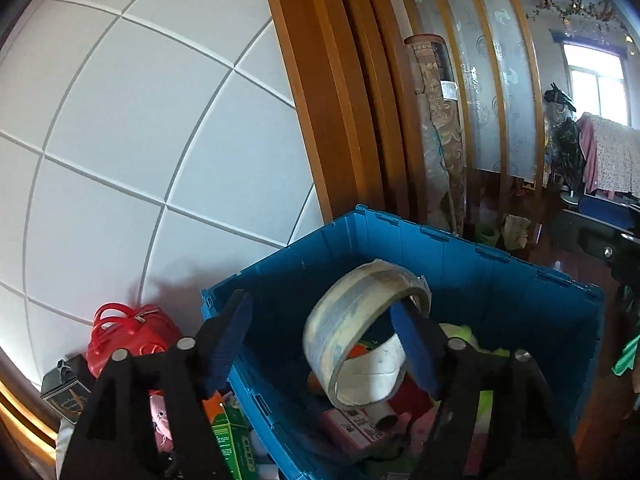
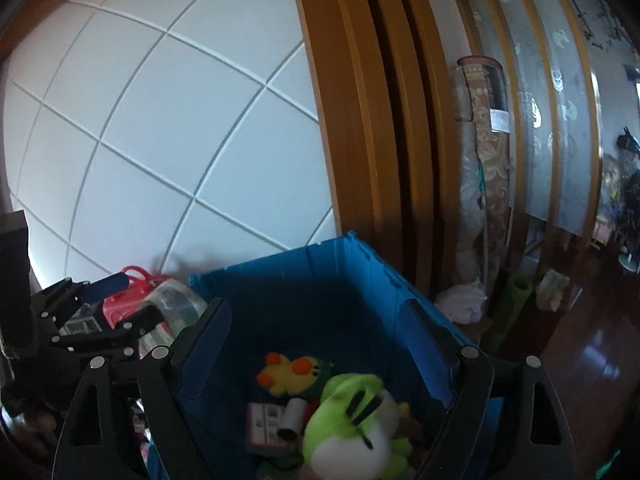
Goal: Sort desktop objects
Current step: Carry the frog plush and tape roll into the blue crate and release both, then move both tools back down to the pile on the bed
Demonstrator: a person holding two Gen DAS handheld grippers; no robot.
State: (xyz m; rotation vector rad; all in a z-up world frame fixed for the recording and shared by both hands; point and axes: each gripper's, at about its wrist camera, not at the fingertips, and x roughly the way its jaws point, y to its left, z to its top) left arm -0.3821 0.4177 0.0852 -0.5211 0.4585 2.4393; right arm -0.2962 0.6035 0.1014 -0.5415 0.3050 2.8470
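In the left wrist view, my left gripper [image 1: 320, 316] is open over the blue plastic bin [image 1: 500, 276]. A big roll of clear tape [image 1: 360, 332] hangs hooked on the right finger [image 1: 412, 344], above the bin's contents. My right gripper [image 2: 316, 324] is open and empty over the same bin [image 2: 288, 276]. Below it lie a green frog plush [image 2: 356, 416], a yellow duck plush [image 2: 288, 372], a pink box [image 2: 264, 424] and a cardboard tube [image 2: 292, 420]. The left gripper [image 2: 116, 304] shows at the left with the tape roll [image 2: 176, 304].
A red bag [image 1: 132, 336], a dark box [image 1: 68, 392] and a green carton [image 1: 232, 436] sit left of the bin against the white tiled wall [image 1: 140, 140]. A wooden door frame [image 1: 332, 100] and a rolled carpet [image 1: 440, 128] stand behind it.
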